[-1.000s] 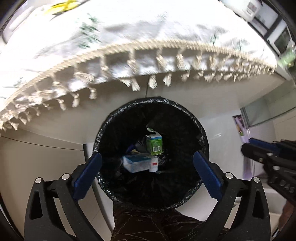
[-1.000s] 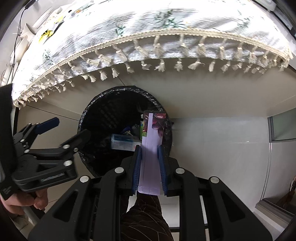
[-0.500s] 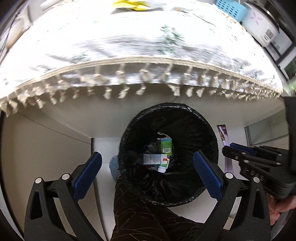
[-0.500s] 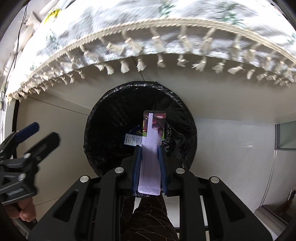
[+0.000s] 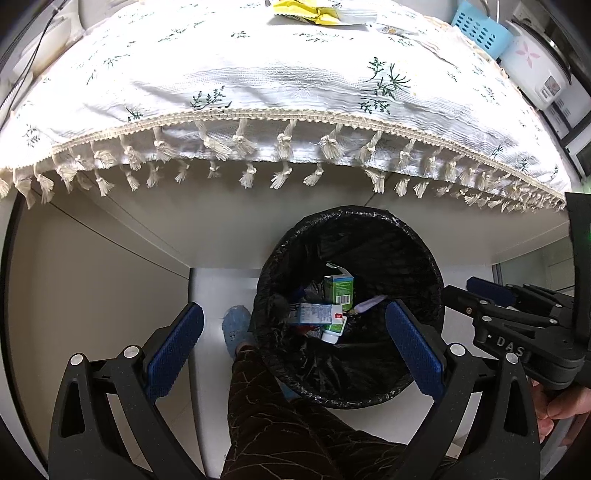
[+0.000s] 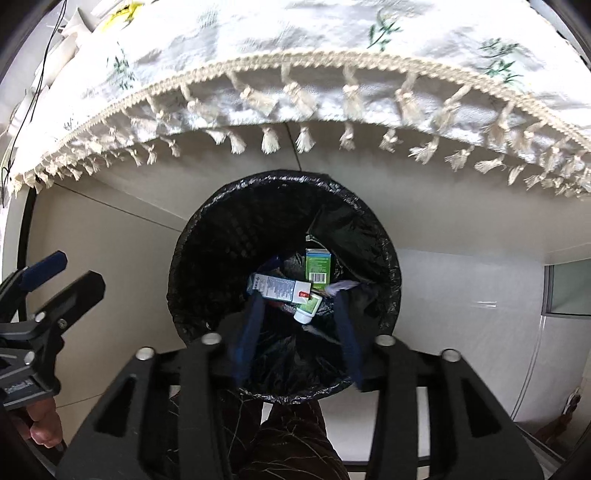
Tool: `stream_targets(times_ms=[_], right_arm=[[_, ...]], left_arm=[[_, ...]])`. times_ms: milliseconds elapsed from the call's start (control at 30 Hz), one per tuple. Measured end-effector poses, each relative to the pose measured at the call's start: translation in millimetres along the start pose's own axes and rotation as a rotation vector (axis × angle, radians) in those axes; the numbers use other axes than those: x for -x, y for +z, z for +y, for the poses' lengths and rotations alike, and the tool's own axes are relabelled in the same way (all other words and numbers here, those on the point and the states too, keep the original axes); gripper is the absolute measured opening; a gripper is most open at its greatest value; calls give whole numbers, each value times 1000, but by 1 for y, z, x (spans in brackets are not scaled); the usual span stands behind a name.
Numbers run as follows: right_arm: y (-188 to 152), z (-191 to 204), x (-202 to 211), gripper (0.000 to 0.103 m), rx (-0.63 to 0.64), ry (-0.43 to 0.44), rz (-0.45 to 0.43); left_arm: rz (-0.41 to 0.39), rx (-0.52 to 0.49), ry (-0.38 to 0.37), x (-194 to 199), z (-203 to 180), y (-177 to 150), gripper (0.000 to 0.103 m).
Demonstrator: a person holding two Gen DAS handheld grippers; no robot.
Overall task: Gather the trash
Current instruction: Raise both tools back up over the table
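We look down into a round bin (image 6: pixel 284 206) with a black bag in it. It sits on the floor under the edge of a table with a white flowery cloth (image 5: pixel 280 85) and tassels.

Our right gripper (image 6: pixel 299 306) hangs over the bin. Its blue fingers (image 6: pixel 249 332) are moving apart, and nothing is between them. A pale purple box (image 6: pixel 341 286) lies in the bin at about 3 o'clock, next to a green box (image 6: pixel 317 267), a blue and white box (image 6: pixel 277 288) and a small white tube (image 6: pixel 306 312).

Our left gripper (image 5: pixel 295 347) is at about 9 o'clock from the bin in the right camera. Its fingers (image 5: pixel 173 347) are wide apart and hold nothing.

A yellow wrapper (image 5: pixel 303 9) lies on the cloth at 12 o'clock. A blue basket (image 5: pixel 480 27) stands at about 1 o'clock.
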State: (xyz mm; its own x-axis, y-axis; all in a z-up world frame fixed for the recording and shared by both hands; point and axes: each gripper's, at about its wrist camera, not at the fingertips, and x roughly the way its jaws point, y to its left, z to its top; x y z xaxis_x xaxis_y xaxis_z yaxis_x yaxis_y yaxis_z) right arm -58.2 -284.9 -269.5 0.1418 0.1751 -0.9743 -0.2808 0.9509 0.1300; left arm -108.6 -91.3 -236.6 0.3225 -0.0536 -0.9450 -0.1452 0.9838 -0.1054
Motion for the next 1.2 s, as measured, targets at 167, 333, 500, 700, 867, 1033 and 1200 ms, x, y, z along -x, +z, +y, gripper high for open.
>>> stream_targets(times_ms=[167, 333, 500, 700, 867, 1033, 1200], right_arm=[[4, -7, 21, 65, -5, -12, -42], [11, -13, 53, 81, -4, -35, -111], [22, -15, 82, 89, -8, -63, -168], [40, -17, 115, 92, -17, -67, -237], [62, -16, 130, 92, -19, -65, -250], [81, -12, 135, 92, -20, -70, -260], [106, -10, 137, 92, -22, -72, -268]], left_arm=[[-2, 5, -13, 3, -4, 3, 97], [-15, 10, -34, 16, -7, 14, 97], [-38, 3, -35, 31, -9, 28, 97], [-71, 10, -37, 50, -7, 47, 97], [-96, 14, -38, 63, -3, 70, 97], [-119, 23, -38, 72, 3, 98, 97], [-128, 13, -31, 72, 9, 129, 97]])
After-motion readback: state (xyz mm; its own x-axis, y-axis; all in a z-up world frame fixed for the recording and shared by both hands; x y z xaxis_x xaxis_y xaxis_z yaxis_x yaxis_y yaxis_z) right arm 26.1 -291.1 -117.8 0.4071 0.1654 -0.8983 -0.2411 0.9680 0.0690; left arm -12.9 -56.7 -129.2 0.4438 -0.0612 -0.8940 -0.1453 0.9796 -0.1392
